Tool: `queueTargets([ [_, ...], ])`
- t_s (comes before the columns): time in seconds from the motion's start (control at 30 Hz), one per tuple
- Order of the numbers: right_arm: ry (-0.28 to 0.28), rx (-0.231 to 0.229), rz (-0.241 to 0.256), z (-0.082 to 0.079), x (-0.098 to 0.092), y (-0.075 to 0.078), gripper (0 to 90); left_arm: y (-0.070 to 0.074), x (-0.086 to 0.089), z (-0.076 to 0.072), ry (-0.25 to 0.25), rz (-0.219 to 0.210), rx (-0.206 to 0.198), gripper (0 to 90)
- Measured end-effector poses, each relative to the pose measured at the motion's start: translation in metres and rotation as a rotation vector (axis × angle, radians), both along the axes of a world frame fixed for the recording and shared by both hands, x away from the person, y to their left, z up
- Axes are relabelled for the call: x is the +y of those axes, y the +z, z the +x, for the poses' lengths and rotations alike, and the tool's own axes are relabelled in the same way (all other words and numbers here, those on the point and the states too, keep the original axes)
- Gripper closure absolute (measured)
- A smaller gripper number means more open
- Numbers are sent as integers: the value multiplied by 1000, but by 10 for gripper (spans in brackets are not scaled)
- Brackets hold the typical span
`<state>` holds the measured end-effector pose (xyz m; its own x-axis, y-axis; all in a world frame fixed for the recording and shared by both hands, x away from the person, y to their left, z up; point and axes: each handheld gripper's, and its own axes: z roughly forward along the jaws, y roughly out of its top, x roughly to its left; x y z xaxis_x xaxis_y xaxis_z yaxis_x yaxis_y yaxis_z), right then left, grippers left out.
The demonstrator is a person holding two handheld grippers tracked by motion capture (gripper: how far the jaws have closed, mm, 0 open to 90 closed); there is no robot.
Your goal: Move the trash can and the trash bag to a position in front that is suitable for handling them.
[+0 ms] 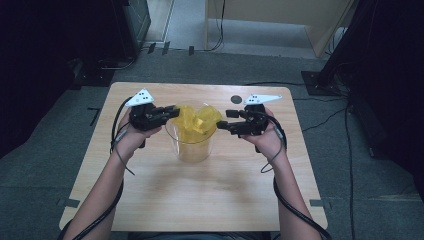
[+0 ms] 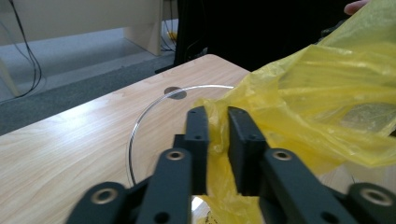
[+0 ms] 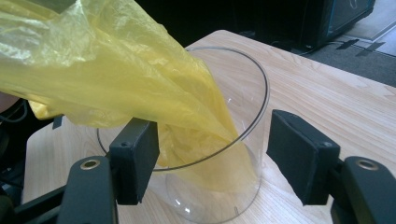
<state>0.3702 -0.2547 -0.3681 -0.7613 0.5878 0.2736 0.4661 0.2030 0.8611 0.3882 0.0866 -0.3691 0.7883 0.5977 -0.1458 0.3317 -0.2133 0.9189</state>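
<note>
A clear plastic cup (image 1: pixel 194 145) stands upright at the middle of the wooden table (image 1: pixel 200 195). A thin yellow plastic bag (image 1: pixel 199 120) sits in it, with its top spilling above the rim. My left gripper (image 1: pixel 174 112) is at the cup's left rim, shut on the bag's edge; in the left gripper view the yellow bag (image 2: pixel 299 93) is pinched between the jaws of my left gripper (image 2: pixel 218 126). My right gripper (image 1: pixel 223 120) is at the cup's right rim, open. In the right gripper view its jaws of my right gripper (image 3: pixel 212 149) straddle the cup's rim (image 3: pixel 254 116) beside the bag (image 3: pixel 116 74).
A small dark round mark (image 1: pixel 236 99) lies on the table behind the right gripper. Cables (image 1: pixel 320 120) run over the grey floor to the right. Dark stands and wooden furniture stand beyond the table's far edge.
</note>
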Motion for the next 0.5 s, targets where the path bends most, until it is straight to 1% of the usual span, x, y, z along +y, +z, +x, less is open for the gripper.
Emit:
queueTargets([
  [0.07,-4,-2,5,-1,-1,1,357,2,3,0,26,-10,5,846],
  [0.1,-2,0,7,-1,-2,2,387,3,5,0,42,-21,14,855],
  [0.17,13,10,19,-3,-4,4,426,5,9,0,80,-34,16,866],
  [0.23,23,14,11,-5,-5,6,464,5,13,0,123,-45,22,867],
  [0.3,25,18,6,-7,-6,7,468,5,16,1,158,-57,37,867],
  [0.33,22,23,8,-7,-6,8,473,5,17,1,175,-58,45,867],
  [0.4,32,33,24,-8,-6,9,518,4,19,1,204,-68,58,865],
  [0.43,45,42,32,-8,-5,8,533,3,19,2,213,-76,68,863],
  [0.47,55,44,37,-8,-3,7,539,3,18,1,217,-79,69,861],
  [0.5,63,43,36,-8,1,5,547,3,18,1,209,-79,74,860],
])
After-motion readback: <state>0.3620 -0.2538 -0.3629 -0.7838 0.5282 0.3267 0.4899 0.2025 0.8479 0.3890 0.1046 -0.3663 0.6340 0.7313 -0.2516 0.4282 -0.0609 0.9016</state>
